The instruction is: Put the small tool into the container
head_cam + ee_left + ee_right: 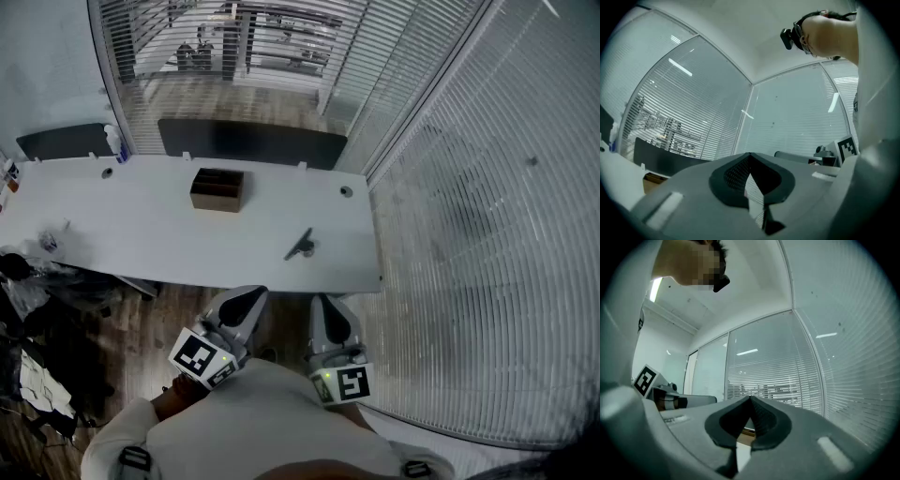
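Now, from a head camera looking steeply down: a long white table (141,234) stands ahead of a person who holds two grey two-jaw grippers low and close to the chest, well short of the table's front edge. The left gripper (246,302) and right gripper (328,309) point fwd side by side, each w/ a marker cube at its rear. In each gripper's own view the dark padded jaw tips meet at a point, w/ only a sliver of light lower down btwn them. Neither has hold of anything. Both views look up and out toward a glass wall w/ slatted blinds (469,234), not at the table, so the grippers read as at rest, not reaching.

The small dark slim tool (300,246) lies flat on the table's right half, near the front edge, set diagonally and apart from everything else. The container, a brown open-topped box w/ inner dividers (217,189), sits further back and to the left, approx mid-table, well apart from the tool. Its open top faces up, which suits a drop-in from above. Its inside is too small to make out.

Judgement: task not begun, tool untouched. The tool lies nearer the right gripper, so that one prob. makes the pick. Its jaws must open first, then come down over the thin shaft. Risk: the tool is slim and flat on a smooth top, so it may slide or slip out as the jaws close.
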Tool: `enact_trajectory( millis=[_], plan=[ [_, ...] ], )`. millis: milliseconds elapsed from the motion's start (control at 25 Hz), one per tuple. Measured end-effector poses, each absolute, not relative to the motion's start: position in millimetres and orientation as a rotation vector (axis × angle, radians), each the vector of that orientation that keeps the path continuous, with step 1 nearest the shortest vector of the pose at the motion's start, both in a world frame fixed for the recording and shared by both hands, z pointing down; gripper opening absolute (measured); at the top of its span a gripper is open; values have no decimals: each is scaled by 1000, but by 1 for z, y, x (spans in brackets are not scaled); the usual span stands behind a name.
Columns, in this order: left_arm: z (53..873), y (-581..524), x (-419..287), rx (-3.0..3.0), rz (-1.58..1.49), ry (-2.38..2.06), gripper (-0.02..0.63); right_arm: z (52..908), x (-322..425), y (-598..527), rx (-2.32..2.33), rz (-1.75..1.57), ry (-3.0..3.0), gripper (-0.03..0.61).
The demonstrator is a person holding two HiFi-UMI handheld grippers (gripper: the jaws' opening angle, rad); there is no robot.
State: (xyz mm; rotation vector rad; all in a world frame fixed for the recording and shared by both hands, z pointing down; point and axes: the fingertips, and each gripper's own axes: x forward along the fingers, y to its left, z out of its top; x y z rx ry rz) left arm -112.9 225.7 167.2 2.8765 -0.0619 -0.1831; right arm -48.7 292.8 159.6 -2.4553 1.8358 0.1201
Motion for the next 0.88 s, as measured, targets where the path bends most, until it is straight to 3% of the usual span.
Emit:
enact_trajectory(
  millis=[880],
  plan=[
    [172,234,-99,2878,-163,-73,3,157,-40,297,-2332,70,1858,0]
  ],
)
